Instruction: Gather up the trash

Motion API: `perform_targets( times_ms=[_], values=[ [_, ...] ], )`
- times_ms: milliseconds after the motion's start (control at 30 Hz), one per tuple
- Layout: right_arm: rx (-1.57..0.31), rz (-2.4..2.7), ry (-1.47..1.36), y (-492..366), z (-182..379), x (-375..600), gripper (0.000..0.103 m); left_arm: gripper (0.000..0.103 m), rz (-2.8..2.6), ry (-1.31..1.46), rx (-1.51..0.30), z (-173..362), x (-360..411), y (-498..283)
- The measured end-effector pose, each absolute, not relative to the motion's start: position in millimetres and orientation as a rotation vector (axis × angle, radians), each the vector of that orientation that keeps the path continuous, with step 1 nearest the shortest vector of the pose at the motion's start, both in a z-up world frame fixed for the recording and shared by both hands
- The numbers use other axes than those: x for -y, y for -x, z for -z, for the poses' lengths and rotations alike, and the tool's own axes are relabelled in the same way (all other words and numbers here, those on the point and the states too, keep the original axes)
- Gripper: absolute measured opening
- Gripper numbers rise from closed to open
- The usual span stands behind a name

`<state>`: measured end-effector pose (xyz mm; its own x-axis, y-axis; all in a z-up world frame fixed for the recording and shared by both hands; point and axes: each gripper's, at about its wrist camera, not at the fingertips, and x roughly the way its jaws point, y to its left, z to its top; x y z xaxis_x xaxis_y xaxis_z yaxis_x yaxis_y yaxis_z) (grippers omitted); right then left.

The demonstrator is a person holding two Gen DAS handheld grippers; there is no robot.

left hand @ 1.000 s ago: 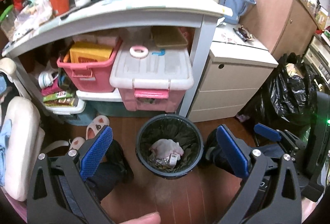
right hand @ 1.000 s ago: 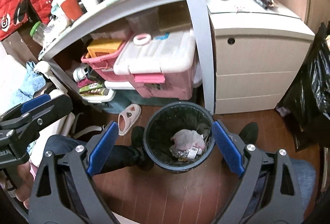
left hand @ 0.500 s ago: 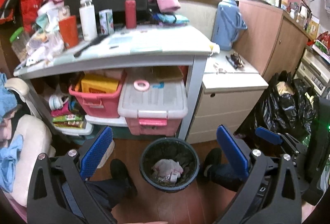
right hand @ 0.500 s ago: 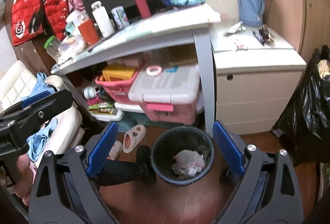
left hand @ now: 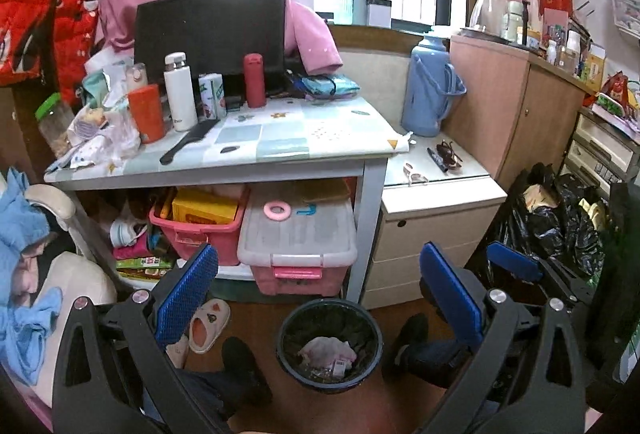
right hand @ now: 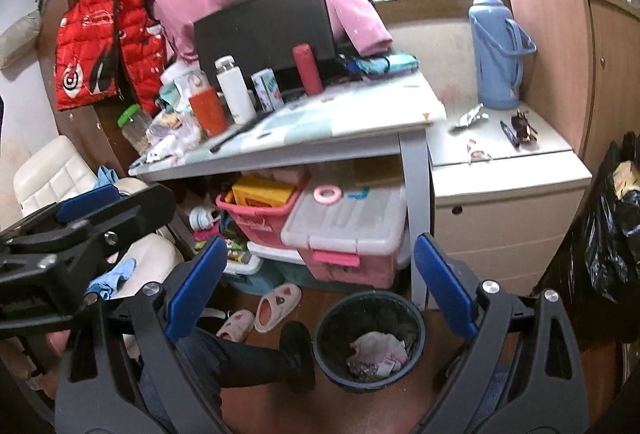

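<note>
A cluttered surface fills the room's middle, bottles and a black comb on it, storage bins beneath, a white cabinet to its right. Since a second ago both cameras have risen and tipped back, so the surface top and window now show, and the bin has dropped low in view. It stands on the floor holding crumpled trash. The left tool and right tool hang above it, both released, gripping nothing.
</note>
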<state>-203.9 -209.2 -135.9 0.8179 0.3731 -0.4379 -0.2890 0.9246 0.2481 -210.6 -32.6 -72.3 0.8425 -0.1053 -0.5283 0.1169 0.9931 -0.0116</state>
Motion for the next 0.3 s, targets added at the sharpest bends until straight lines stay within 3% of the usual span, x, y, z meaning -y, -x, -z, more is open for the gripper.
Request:
perform_targets(
  times_ms=[300],
  values=[
    [-0.461, -0.384, -0.159, 214, 118, 199, 0.095, 0.098, 0.085, 0.005, -0.515, 58, 18, 219]
  ],
)
